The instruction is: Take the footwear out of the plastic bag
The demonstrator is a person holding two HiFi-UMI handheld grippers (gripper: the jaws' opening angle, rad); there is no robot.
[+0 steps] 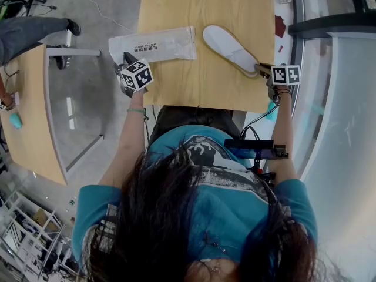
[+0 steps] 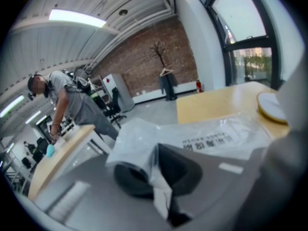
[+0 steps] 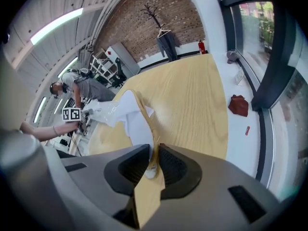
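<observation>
Stretching away from the person, the pale wooden worktop (image 1: 200, 4) with rounded corners carried two things. A clear, crinkled plastic bag with dark print (image 1: 154, 44) lay along its left edge, one end hanging past that edge. There the left claw (image 1: 128, 59) was clenched on the film, a fold of plastic pinched between its closed jaws. A flat white slipper with a tan sole (image 1: 229, 49) lay outside the bag, slanting from just beside the bag's right end toward the near right corner. At that corner the right claw (image 3: 153, 165) was grasping the slipper's near end, the thin sole edge-on between its pads.

Around the worktop spread a grey floor (image 1: 106, 4). A second wooden desk (image 1: 29, 116) stood to the left with a small teal object (image 1: 15, 120) on it, and another person (image 2: 60, 93) bent over it. A red brick wall (image 2: 139, 61) closed the far end of the room, with a dark coat stand (image 2: 166, 78) before it and long light strips (image 2: 77, 18) overhead. Dark-framed windows (image 3: 269, 57) ran along the right side, with a dark red object (image 3: 239, 105) on the white ledge below.
</observation>
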